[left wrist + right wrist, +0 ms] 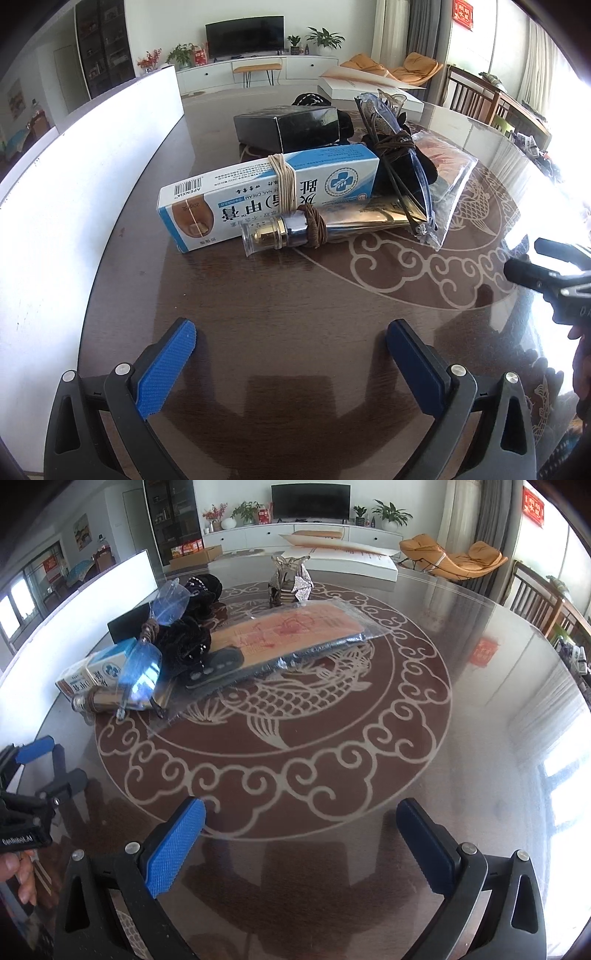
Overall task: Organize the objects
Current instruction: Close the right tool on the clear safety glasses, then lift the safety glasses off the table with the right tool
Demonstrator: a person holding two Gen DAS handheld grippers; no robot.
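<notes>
A pile lies on the round glass table point(295, 295). Its front is a blue-and-white nail cream box point(266, 188) wrapped with a rubber band. A gold tube point(332, 227) with a clear cap leans against it. Clear glasses point(399, 162) rest on top, and a black box point(291, 125) stands behind. A flat plastic bag with an orange item point(295, 635) lies to the right, beside black fabric point(188, 638). My left gripper point(291, 350) is open and empty, short of the box. Over the table's patterned centre, my right gripper point(301, 834) is likewise open and empty.
A white board point(74, 166) stands along the table's left side. A crumpled metallic ornament point(290, 579) sits at the far side of the table point(480, 701). Wooden chairs point(476, 96) stand to the right. A hand point(18, 871) holds the left gripper's handle.
</notes>
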